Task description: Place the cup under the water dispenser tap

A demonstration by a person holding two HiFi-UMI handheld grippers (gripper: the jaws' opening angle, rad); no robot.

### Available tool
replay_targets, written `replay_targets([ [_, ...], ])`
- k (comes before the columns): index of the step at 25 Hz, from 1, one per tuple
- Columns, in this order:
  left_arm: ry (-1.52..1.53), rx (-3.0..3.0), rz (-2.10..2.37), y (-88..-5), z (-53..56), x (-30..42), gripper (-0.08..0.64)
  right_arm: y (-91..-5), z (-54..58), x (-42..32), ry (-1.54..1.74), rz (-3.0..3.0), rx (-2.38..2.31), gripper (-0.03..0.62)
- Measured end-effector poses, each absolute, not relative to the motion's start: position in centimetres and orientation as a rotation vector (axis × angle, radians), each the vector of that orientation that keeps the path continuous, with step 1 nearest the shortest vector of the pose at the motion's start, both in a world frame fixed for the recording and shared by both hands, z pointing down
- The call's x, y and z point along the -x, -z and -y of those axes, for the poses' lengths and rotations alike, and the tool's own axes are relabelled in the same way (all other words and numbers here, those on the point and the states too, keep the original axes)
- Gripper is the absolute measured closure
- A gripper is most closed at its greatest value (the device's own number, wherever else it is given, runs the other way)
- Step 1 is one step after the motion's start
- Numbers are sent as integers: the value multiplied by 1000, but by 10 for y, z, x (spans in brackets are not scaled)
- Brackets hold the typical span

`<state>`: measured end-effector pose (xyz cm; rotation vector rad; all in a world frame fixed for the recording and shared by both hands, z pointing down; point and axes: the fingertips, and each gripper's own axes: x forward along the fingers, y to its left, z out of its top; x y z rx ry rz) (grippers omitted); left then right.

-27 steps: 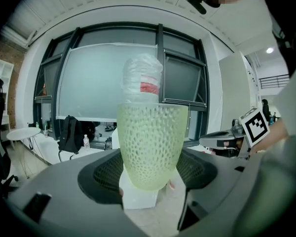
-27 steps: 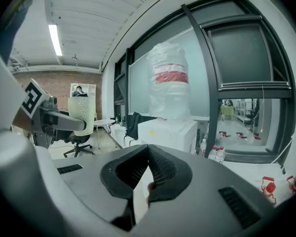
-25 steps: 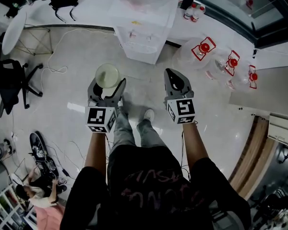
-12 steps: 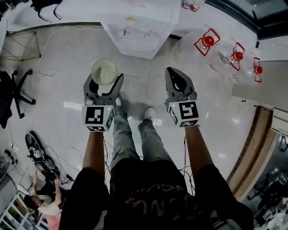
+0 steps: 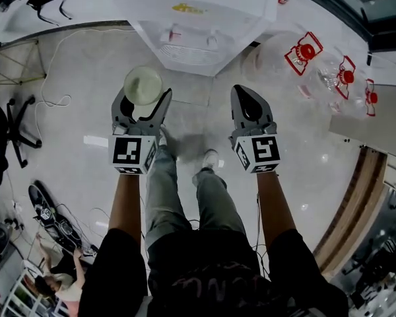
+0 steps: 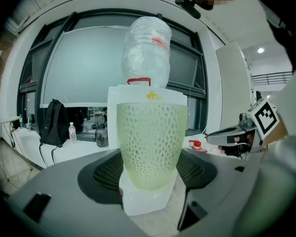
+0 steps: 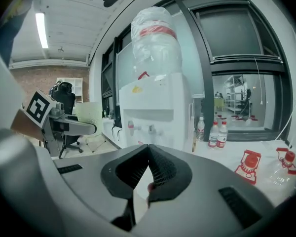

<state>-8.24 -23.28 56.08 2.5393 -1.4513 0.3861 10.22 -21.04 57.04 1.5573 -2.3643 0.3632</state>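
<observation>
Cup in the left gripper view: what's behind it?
The white water dispenser, a plastic-wrapped water bottle on top. The cup covers its taps and front.

Head view is evenly bright; pale glare patches lie on the glossy floor [image 5: 72, 111], with a soft shadow at centre. Both gripper views curve strongly, with dark corners; a ceiling strip light [image 7: 41, 29] glows upper left.
</observation>
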Motion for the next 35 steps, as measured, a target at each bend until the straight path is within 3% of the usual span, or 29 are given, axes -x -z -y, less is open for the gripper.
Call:
replay_targets([
  [21, -380, -2612, 1393, -755, 335, 57, 218, -754, 272, -119, -377, 2314, -1660, 577],
  [35, -424, -2667, 1369, -793, 366, 37, 216, -806, 267, -141, -414, 2256, -1741, 577],
])
